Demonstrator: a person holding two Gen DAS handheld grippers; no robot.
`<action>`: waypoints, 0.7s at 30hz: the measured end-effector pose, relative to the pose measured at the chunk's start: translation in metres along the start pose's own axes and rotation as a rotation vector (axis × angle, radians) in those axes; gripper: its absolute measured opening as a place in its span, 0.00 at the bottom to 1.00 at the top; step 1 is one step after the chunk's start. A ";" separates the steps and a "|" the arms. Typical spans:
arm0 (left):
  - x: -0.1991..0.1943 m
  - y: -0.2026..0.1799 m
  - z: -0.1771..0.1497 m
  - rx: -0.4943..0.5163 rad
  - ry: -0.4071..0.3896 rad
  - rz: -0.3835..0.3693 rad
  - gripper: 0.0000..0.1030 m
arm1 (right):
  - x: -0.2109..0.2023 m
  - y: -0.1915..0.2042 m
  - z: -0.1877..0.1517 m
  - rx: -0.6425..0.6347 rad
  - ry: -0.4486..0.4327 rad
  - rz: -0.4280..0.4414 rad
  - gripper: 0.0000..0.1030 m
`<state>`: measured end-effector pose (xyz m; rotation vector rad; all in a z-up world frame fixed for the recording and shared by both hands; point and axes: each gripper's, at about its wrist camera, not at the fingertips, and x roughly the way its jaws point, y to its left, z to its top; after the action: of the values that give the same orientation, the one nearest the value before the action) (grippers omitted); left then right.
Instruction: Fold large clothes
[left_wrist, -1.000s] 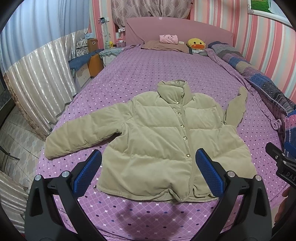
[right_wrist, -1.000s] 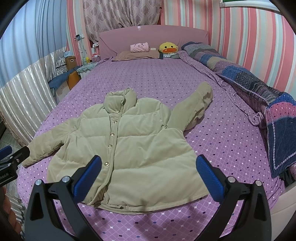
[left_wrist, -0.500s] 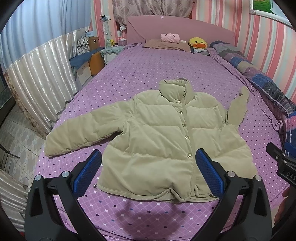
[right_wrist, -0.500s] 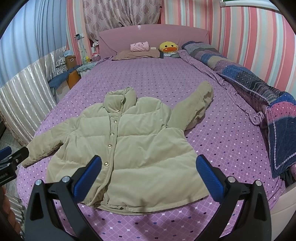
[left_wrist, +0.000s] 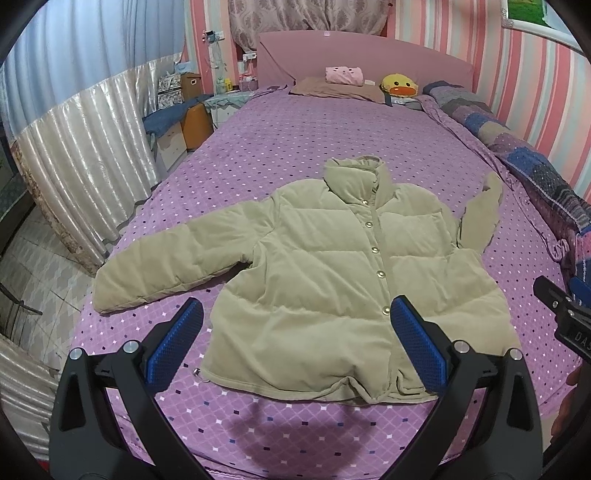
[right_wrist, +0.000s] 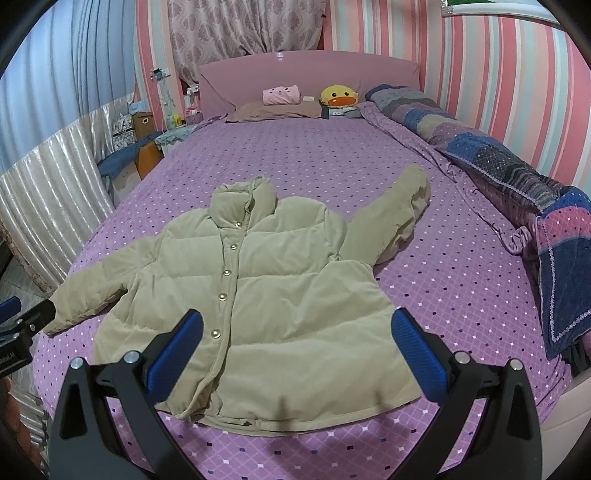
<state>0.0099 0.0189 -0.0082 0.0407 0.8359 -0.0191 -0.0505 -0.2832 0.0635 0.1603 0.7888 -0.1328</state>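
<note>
While both hand-held grippers hover wide open, the puffer jacket lies flat ahead. The left hand-held gripper should probably pinch the sleeve beyond its left finger; the right hand-held gripper mirrors.

A beige puffer jacket lies buttoned and face-up on the purple dotted bed, one sleeve stretched toward the bed's left edge, the other angled up toward the headboard. The left hand-held gripper hovers over the hem, jaws wide apart. At the right edge, what seems the right hand-held gripper shows partly.
</note>
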 end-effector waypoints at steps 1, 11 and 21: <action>0.000 0.002 0.000 -0.002 0.000 0.002 0.97 | 0.000 0.001 0.000 -0.001 -0.001 0.000 0.99; 0.002 0.024 -0.001 -0.029 -0.012 -0.034 0.97 | 0.003 0.008 0.012 0.004 -0.021 -0.008 0.99; 0.028 0.088 -0.007 -0.107 0.038 0.029 0.97 | 0.028 0.047 0.030 -0.085 -0.011 0.055 0.99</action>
<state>0.0261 0.1072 -0.0309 -0.0474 0.8731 0.0539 -0.0019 -0.2451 0.0690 0.1006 0.7768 -0.0477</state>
